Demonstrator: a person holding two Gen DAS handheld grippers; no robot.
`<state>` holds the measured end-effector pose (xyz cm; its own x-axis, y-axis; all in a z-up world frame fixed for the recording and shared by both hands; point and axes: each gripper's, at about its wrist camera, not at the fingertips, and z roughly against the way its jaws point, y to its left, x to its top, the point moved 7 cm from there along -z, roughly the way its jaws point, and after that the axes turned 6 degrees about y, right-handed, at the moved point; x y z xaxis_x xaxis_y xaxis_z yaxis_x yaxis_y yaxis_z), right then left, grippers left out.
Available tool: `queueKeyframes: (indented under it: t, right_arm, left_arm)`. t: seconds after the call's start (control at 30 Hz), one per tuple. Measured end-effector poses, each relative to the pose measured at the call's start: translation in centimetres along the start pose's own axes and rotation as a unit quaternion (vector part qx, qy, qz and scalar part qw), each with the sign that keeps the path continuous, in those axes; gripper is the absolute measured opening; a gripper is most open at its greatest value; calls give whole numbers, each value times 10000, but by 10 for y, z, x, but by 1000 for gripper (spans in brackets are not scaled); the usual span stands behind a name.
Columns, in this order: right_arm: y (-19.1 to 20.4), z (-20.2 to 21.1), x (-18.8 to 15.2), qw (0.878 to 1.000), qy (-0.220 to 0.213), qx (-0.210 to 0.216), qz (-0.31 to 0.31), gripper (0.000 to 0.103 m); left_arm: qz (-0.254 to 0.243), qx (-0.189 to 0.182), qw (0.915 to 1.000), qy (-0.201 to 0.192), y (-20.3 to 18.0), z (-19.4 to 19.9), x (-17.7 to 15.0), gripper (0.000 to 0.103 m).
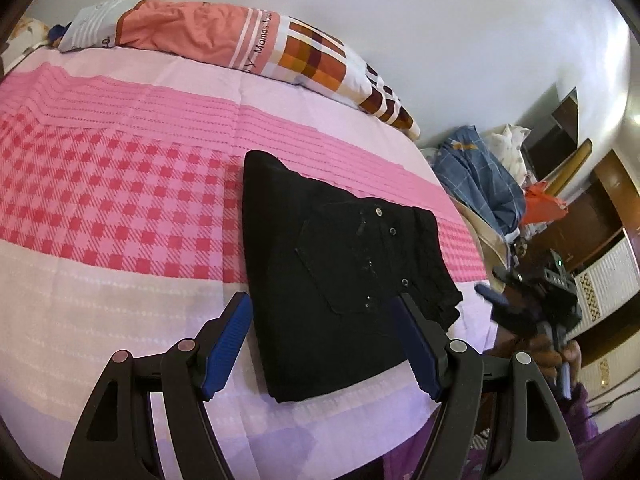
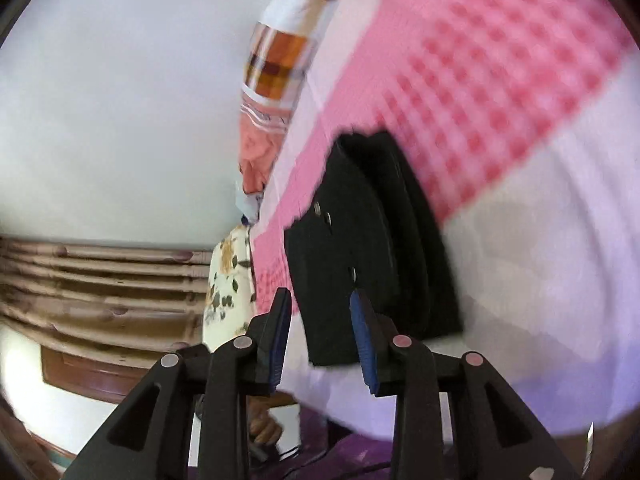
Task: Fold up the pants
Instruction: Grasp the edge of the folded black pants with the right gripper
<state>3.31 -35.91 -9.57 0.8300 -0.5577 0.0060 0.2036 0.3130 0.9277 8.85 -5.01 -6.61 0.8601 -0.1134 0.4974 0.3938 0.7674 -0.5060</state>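
The black pants (image 1: 340,272) are lying folded into a compact stack on the bed (image 1: 120,200), close to its near edge and toward the right-hand corner, a back pocket with small rivets facing up. In the right wrist view the pants (image 2: 360,248) are showing their stacked layers along one side, though that view is blurred. The left gripper (image 1: 324,344) is hovering just above the near end of the stack, its jaws spread wide and gripping nothing. The right gripper (image 2: 320,336) is sitting off the bed's near edge, jaws parted and empty. A patterned pillow (image 1: 248,40) is resting along the far edge, against the wall.
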Motion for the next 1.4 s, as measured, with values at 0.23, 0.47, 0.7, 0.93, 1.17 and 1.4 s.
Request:
queueKeyframes:
  t: [0.23, 0.47, 0.7, 0.93, 1.17, 1.4]
  right_arm:
    - [-35, -32, -15, 9966, 211, -131, -788, 30]
    - [-29, -34, -5, 9959, -165, -232, -853, 39]
    - [-20, -39, -6, 9950, -613, -449, -647, 60]
    - [-30, -44, 7, 9922, -666, -774, -721, 18]
    - [-4, -23, -9, 9959, -729, -368, -393, 13]
    - [-44, -20, -36, 9926, -517, -460, -998, 12]
  left_arm:
    - [198, -91, 9998, 44, 6, 0, -5, 73]
    - [355, -165, 9992, 85, 13, -1, -10, 74]
    - [475, -192, 9985, 181, 17, -4, -13, 74]
    - [659, -244, 9974, 182, 24, -4, -16, 74]
    - [808, -243, 9963, 134, 29, 1, -13, 74]
    - [923, -218, 9954, 122, 33, 1, -15, 75]
